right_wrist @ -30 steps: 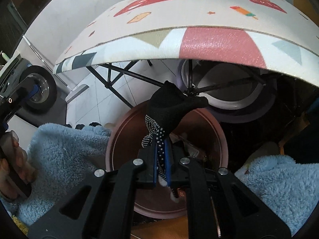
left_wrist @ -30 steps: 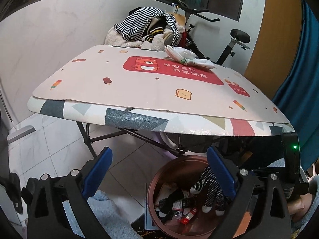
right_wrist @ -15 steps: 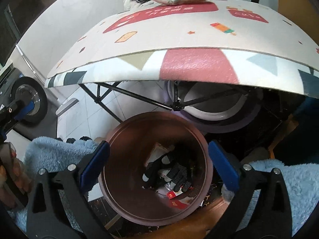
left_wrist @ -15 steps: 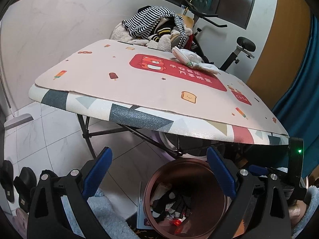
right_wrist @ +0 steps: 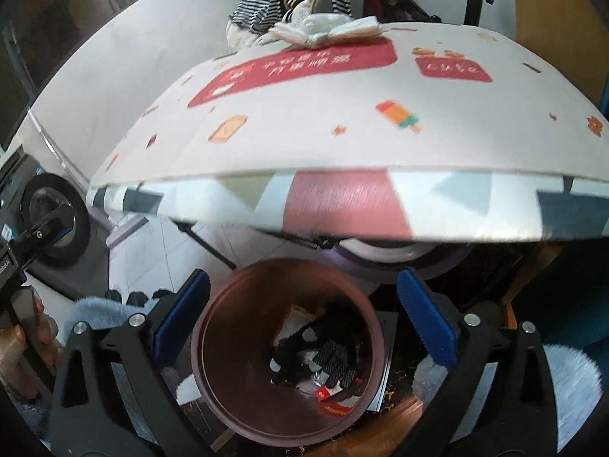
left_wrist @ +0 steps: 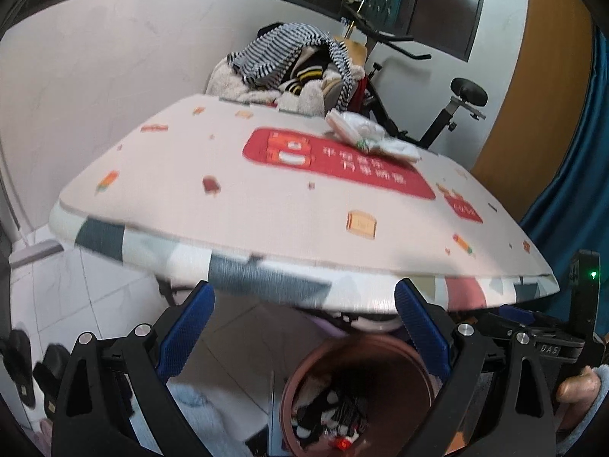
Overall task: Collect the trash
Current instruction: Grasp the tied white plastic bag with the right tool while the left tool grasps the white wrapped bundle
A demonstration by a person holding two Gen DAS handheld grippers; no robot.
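A brown round bin (right_wrist: 236,396) stands on the floor under the table's front edge; it also shows in the left wrist view (left_wrist: 396,350). A black dotted glove (right_wrist: 316,354) lies inside it on wrappers and a red packet (right_wrist: 323,394). White crumpled packaging (left_wrist: 365,135) lies on the table's far side, also in the right wrist view (right_wrist: 327,30). My left gripper (left_wrist: 304,339) is open and empty, low before the table. My right gripper (right_wrist: 304,320) is open and empty above the bin.
The table (left_wrist: 266,198) has a patterned mat with a red banner. Behind it are a pile of striped clothes (left_wrist: 289,57) and an exercise bike (left_wrist: 460,103). A wheel (right_wrist: 53,221) stands at the left. White tiled floor (left_wrist: 76,297) lies left of the bin.
My right gripper opened and let the black glove fall into the bin. Both grippers have since risen, so the tabletop fills more of each view.
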